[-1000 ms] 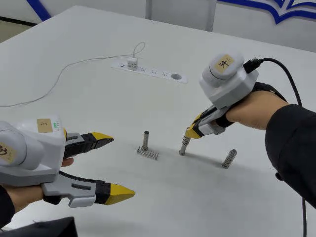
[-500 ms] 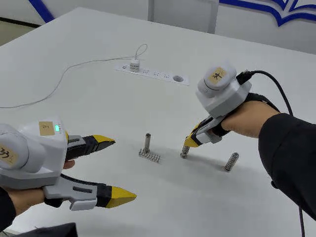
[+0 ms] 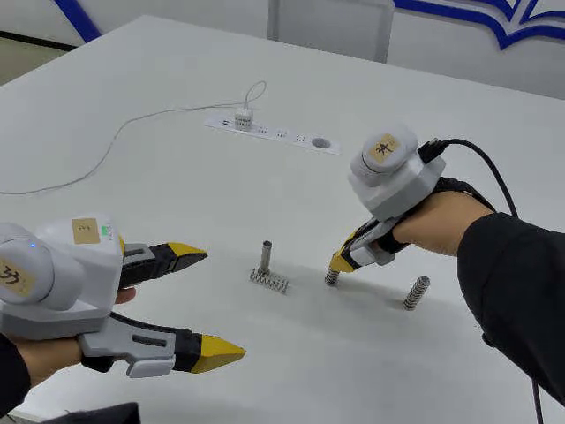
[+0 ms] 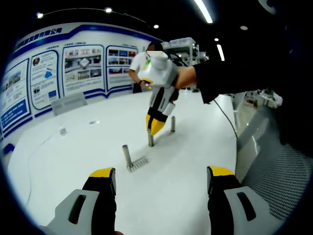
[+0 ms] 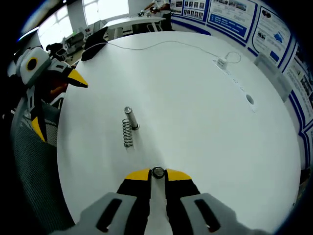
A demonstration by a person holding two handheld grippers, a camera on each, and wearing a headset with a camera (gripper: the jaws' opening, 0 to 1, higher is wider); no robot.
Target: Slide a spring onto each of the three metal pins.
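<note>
Right tool clenched on middle pin, right of bare pin. Loose spring lies at bare pin's base on tabletop. Left tool released, near-left of bare pin.

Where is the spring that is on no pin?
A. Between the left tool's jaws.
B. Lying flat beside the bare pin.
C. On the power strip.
B: the spring lies on its side on the table, by the foot of the bare pin.
</note>
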